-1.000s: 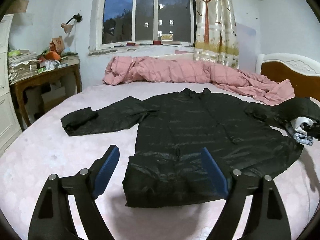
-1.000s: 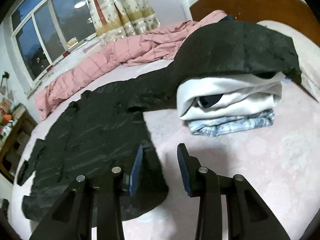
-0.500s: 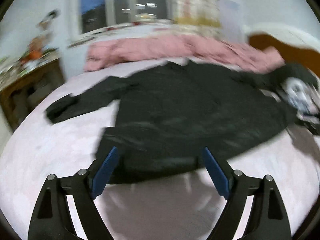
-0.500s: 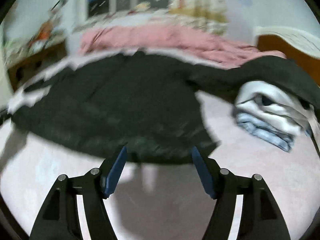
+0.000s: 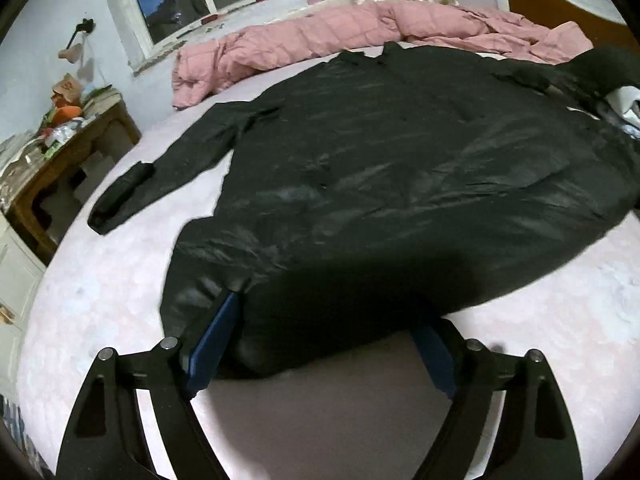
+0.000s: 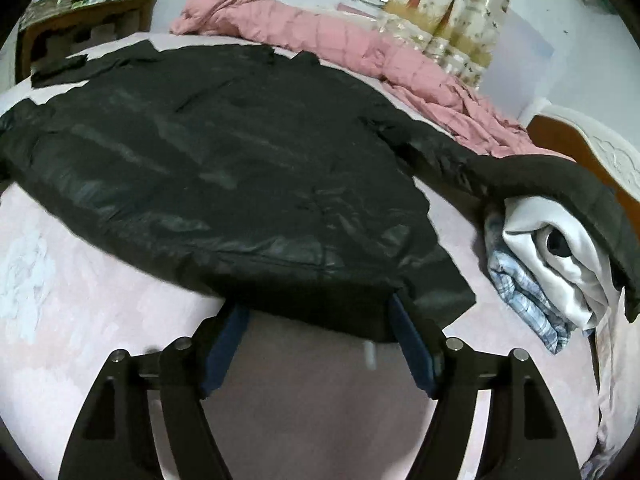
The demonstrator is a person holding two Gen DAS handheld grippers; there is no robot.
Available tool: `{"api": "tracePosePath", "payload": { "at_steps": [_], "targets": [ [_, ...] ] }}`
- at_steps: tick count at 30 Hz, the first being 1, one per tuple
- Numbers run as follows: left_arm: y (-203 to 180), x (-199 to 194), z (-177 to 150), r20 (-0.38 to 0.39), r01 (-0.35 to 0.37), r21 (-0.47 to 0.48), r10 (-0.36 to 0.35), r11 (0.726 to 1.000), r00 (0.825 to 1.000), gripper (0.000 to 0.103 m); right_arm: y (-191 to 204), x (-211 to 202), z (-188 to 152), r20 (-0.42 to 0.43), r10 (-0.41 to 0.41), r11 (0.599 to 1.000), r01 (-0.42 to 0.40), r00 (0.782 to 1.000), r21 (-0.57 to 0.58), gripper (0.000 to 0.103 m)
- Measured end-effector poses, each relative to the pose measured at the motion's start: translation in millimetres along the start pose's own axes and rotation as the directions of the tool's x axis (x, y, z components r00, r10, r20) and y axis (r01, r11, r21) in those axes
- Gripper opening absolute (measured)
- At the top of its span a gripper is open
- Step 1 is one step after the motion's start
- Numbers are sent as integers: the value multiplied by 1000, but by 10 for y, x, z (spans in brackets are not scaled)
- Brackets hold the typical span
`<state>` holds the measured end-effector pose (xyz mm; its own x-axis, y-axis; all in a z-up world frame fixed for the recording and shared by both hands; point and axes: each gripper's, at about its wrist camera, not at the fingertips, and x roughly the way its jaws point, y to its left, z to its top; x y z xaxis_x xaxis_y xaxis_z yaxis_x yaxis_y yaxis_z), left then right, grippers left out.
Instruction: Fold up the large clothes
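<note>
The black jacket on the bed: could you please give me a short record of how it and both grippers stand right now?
garment: black jacket, spread flat on the pink bedsheet
sleeves: one lies out on the sheet; the other is draped over the stack of folded clothes
left gripper: open, its jaws either side of the hem near one corner, jaws just narrowed
right gripper: open at the hem near the other corner, jaws just widened
background: pink quilt bunched beyond the collar

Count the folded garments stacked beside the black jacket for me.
3 visible: a blue plaid piece at the bottom, a white one above it, and a dark one tucked inside. The jacket sleeve covers the pile, maybe hiding more.
</note>
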<state>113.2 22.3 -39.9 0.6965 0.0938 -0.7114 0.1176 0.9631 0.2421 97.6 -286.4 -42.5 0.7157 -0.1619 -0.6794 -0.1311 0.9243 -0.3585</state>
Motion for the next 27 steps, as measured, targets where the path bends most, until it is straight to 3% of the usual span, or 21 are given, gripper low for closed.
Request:
{"api": "tracePosePath", "payload": {
  "at_steps": [2, 3, 5, 7, 11, 14, 18, 21, 23, 27],
  "targets": [
    [8, 39, 15, -14, 44, 7, -44, 999, 999, 33, -21, 55, 19, -15, 6, 1000, -6, 1000, -8, 73],
    [-2, 28, 19, -19, 79, 16, -79, 997, 997, 27, -21, 64, 18, -23, 29, 1000, -29, 999, -5, 55],
    [-10, -40, 62, -6, 86, 41, -86, 995, 996, 24, -80, 40, 22, -23, 68, 998, -68, 997, 14, 22],
    [36, -102, 155, -12, 108, 51, -108, 993, 994, 26, -173, -19, 49, -8, 111, 992, -111, 994, 52, 18],
    [237, -154, 577, -41, 140, 23, -139, 990, 989, 49, -423, -108, 372, 27, 151, 982, -153, 988, 108, 15],
    [346, -118, 950, -9, 113, 17, -113, 993, 994, 61, -548, -129, 774, 41, 107, 987, -111, 993, 116, 15],
    [488, 286, 1385, 27, 106, -53, -104, 993, 994, 63, -565, 177, 1294, 39, 29, 991, -34, 999, 128, 15],
    [615, 721, 1465, 18, 162, -163, -162, 973, 987, 64, -570, 596, 1522, 16, 28, 983, -31, 999, 178, 18],
    [686, 929, 1407, 42, 200, -219, -195, 955, 980, 64, -606, 920, 1582, 16, 75, 964, -77, 997, 256, 19],
    [725, 1145, 1177, 133, 230, -239, -203, 943, 970, 70, -624, 1390, 1460, 36, 163, 916, -165, 986, 367, 28]
  ]
}}
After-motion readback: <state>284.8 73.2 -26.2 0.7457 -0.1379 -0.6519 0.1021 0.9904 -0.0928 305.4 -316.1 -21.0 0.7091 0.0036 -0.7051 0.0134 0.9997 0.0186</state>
